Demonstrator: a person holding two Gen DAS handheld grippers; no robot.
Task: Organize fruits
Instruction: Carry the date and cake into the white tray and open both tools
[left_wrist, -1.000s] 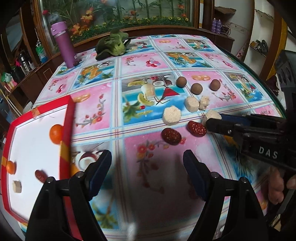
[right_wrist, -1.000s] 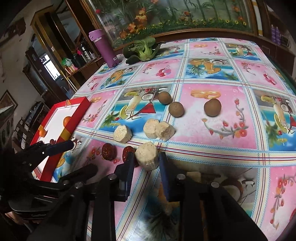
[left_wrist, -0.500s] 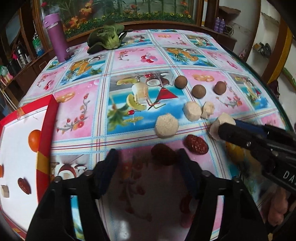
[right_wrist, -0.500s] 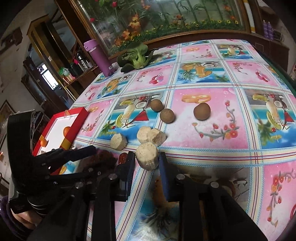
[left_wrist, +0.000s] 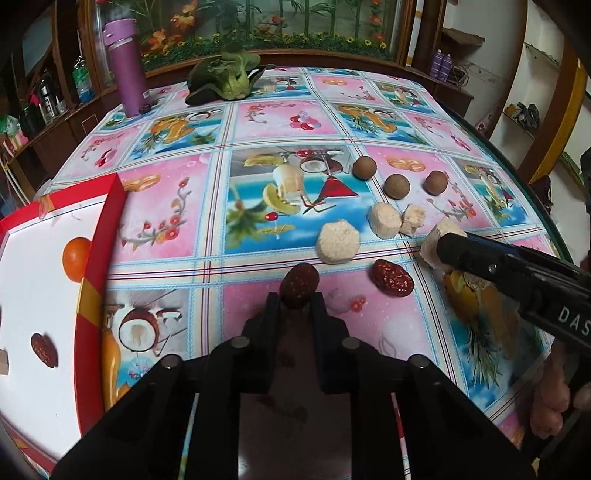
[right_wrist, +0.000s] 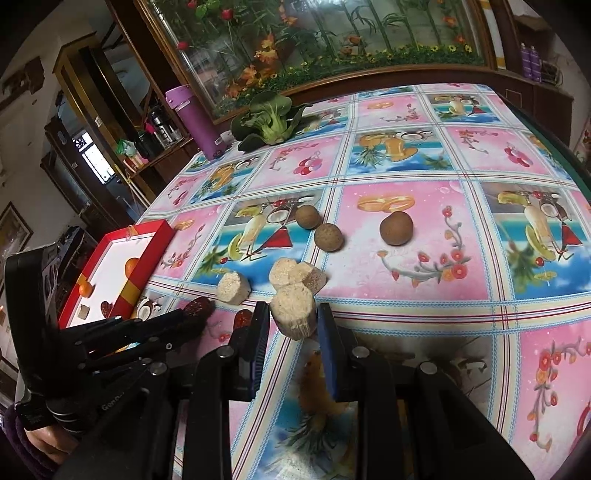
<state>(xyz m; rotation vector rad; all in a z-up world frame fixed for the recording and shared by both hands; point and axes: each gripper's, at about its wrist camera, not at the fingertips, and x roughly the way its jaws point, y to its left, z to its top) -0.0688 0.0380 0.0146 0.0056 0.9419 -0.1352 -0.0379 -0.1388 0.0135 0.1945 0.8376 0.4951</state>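
My left gripper (left_wrist: 294, 300) is shut on a red date (left_wrist: 299, 284) just above the patterned tablecloth. A second red date (left_wrist: 392, 277) lies to its right. My right gripper (right_wrist: 291, 315) is shut on a pale beige chunk (right_wrist: 294, 311), seen also in the left wrist view (left_wrist: 434, 242). Two more beige pieces (left_wrist: 338, 242) (left_wrist: 384, 220) and a small broken bit (left_wrist: 413, 218) lie on the cloth, with three brown round fruits (left_wrist: 364, 168) (left_wrist: 396, 186) (left_wrist: 435, 182) behind them. The red-rimmed white tray (left_wrist: 99, 236) at left holds an orange (left_wrist: 75, 254) and a date (left_wrist: 44, 350).
A purple bottle (left_wrist: 125, 66) and a green leafy vegetable (left_wrist: 225, 75) stand at the table's far side. The table's rounded edge (left_wrist: 532, 192) runs along the right. Wooden shelves with bottles stand beyond the far left.
My left gripper has moved right from beside the tray to the date and shut on it. My right gripper has kept hold of the beige chunk.
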